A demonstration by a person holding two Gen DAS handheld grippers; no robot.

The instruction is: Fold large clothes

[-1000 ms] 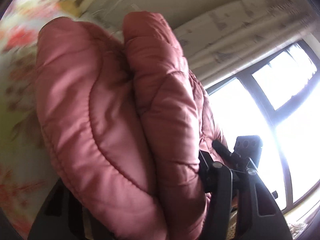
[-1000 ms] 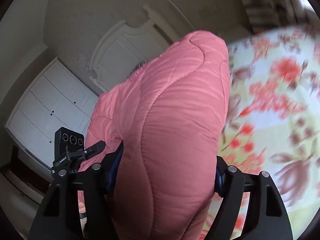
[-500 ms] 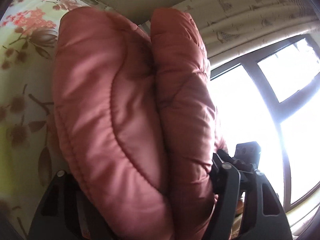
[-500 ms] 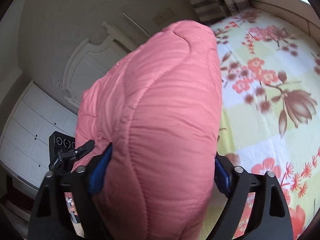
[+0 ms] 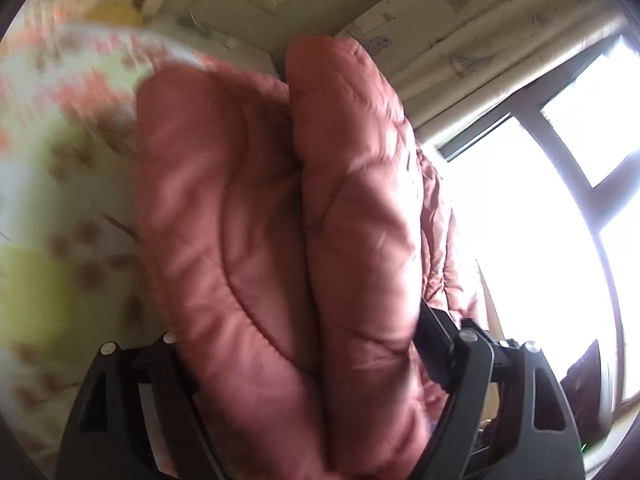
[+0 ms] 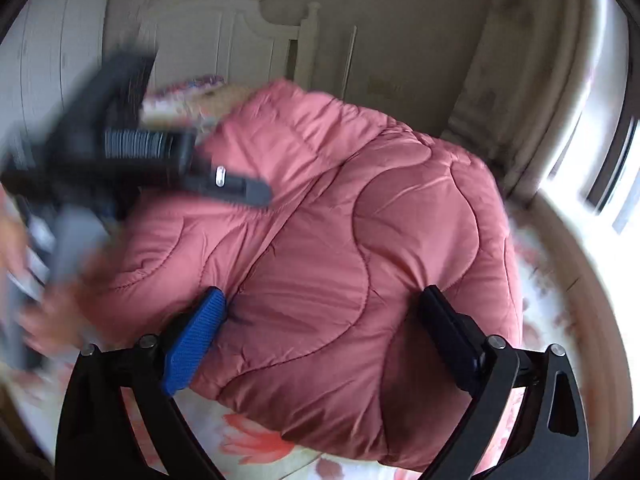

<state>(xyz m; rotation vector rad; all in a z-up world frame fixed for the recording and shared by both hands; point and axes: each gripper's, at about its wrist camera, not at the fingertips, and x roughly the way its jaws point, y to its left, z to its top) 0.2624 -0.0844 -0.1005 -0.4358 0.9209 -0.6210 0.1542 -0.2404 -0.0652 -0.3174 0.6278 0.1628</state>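
Note:
A pink quilted puffer jacket (image 6: 360,248) lies bunched on the floral bedsheet (image 6: 248,446). In the left wrist view two thick folds of the jacket (image 5: 280,240) fill the space between my left gripper's fingers. My left gripper (image 5: 296,344) is shut on the jacket. It also shows as a blurred black shape (image 6: 120,168) at the jacket's far left in the right wrist view. My right gripper (image 6: 324,320) stands wide apart around the jacket's near bulge, its blue pad (image 6: 192,344) beside the fabric and not squeezing it.
A white headboard (image 6: 240,36) and wardrobe doors (image 6: 48,64) stand behind the bed. Curtains (image 5: 480,32) and a bright window (image 5: 540,220) are to the right. The flowered sheet (image 5: 52,200) spreads to the left of the jacket.
The right gripper has let go of the jacket and opened; the jacket has dropped onto the bed. The left gripper keeps its hold and has swung, blurring the sheet.

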